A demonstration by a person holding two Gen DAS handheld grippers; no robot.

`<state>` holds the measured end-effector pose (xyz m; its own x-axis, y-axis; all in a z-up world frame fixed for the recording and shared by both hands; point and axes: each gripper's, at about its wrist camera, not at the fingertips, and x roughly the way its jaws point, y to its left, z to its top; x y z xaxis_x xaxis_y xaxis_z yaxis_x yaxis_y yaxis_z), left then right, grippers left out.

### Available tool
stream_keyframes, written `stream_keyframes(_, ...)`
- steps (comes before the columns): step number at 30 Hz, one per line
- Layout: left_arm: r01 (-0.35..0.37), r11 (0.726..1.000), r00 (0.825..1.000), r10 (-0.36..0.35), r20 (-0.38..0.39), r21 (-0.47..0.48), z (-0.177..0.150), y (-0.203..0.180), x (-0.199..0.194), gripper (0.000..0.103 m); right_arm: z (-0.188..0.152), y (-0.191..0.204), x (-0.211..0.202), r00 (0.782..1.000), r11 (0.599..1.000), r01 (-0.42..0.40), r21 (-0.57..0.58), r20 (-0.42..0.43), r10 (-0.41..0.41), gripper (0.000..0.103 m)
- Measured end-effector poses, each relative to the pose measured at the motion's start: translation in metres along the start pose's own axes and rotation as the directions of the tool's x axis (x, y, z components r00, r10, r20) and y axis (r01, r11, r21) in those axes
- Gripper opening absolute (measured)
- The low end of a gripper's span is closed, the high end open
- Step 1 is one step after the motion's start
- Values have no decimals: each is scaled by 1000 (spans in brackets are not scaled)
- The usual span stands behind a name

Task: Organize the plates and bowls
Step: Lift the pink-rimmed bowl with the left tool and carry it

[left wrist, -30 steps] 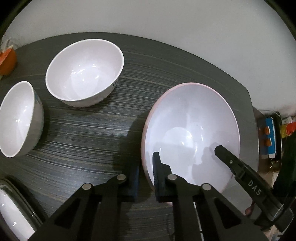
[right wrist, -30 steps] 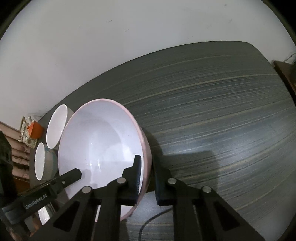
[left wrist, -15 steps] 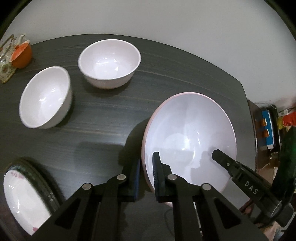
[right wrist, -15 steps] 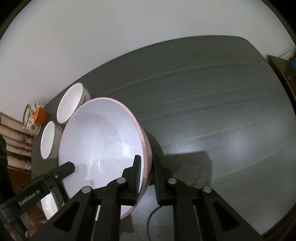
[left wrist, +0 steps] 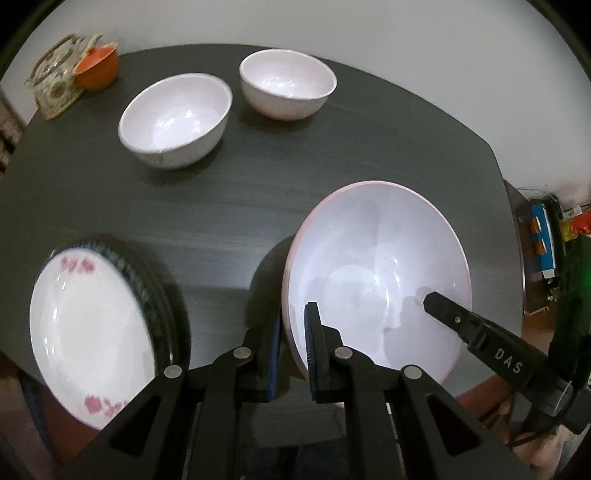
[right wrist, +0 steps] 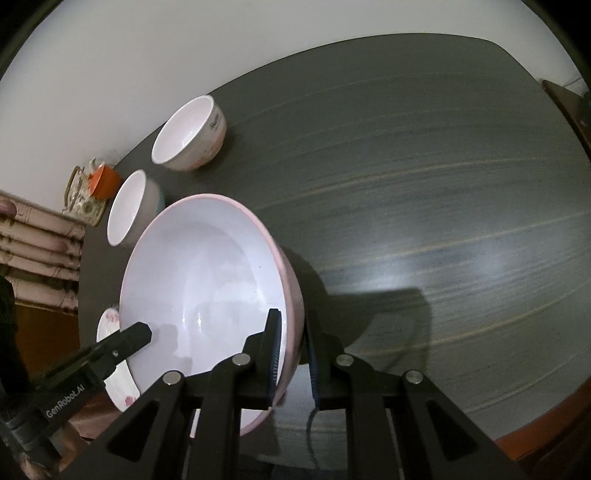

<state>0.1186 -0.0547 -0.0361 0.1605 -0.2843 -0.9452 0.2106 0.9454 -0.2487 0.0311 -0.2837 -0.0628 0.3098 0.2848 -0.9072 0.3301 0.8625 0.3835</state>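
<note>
— Both tongs are closed on one thing, yes? Please tell me which.

— Yes. Left gripper (left wrist: 291, 341) pinches the near left rim of the large pink bowl (left wrist: 376, 277), one finger outside the wall and one inside. Right gripper (right wrist: 293, 341) pinches the opposite rim of this same bowl (right wrist: 207, 277) in the same way. In the left wrist view, a finger of the right gripper reaches into the bowl from the right side.

— Where is the bowl now?

— It is held between the two grippers above the dark table (left wrist: 258, 192), over the near right part of it. Its shadow falls on the table beside it. The inside is white and the outside and edge are pink. Whether the bottom touches the table, I cannot tell.

— What other dishes are around?

— Two small white bowls stand at the far side of the table, upright and close together but apart: one bowl nearer to the left (left wrist: 173, 120) and one further back (left wrist: 288, 88). At the near left edge lies a white plate with pink flowers (left wrist: 88, 328), on top of a darker plate with a blue patterned rim (left wrist: 147, 280). This stack is a little blurred.

— And in the far left corner?

— An orange cup (left wrist: 98, 66) stands there beside a patterned basket with a handle (left wrist: 55, 81). Behind the table is a plain white wall (left wrist: 295, 26).
</note>
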Motion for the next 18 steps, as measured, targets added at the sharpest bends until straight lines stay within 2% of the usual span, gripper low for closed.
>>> stream_keyframes(12,-11,1000,1000,11,-15,-3,-24,18,-5,10,-41,17,4,999,1000,-3,-22,-36,3,14)
stream_keyframes(18,-6,1000,999,6,-35,-14,-28,21,2,10,-48,22,11,998,1000,2,-26,-59,-3,14)
